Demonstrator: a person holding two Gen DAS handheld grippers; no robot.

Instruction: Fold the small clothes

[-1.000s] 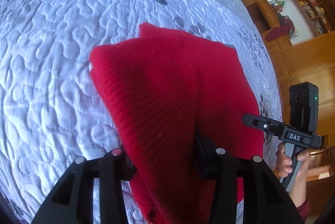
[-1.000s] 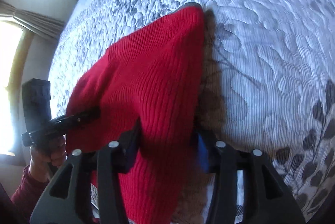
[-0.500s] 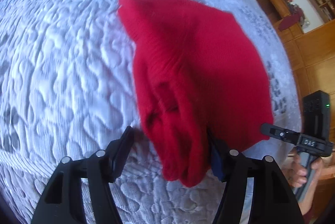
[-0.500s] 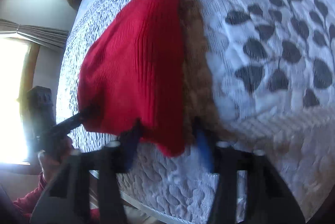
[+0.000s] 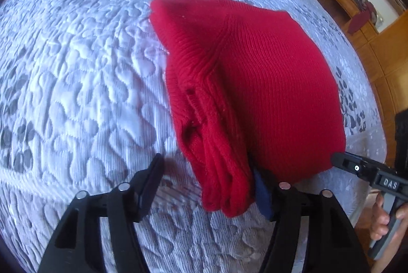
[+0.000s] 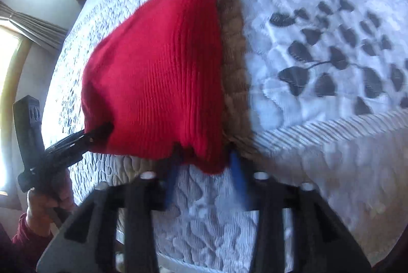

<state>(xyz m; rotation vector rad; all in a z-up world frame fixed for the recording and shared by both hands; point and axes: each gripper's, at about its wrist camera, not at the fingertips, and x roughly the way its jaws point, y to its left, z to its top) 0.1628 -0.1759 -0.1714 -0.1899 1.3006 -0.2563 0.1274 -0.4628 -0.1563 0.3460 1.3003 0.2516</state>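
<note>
1. My left gripper (image 5: 206, 186) points steeply down at the bed (image 5: 76, 69). Its jaws are opening and stand wide: the left finger sits clear over bare quilt, while the right finger with its blue pad lies against the near folded edge of the red knit garment (image 5: 250, 84). The pads do not press the cloth from both sides, so I have no hold there.
2. My right gripper (image 6: 204, 171) also tilts steeply downward. Its jaws are opening, and the garment's near corner hangs between the two blue pads. The picture is blurred here, yet I see a gap on each side of the cloth, so I read it as released.
3. The red knit garment lies folded on the white quilted bed cover with grey leaf print, its layered edges stacked on the side toward my left gripper.
4. In the left wrist view, my right hand (image 5: 385, 219) grips its handle at the lower right edge. In the right wrist view, my left hand (image 6: 48, 201), in a red sleeve (image 6: 20, 247), grips its handle at the lower left.
</note>
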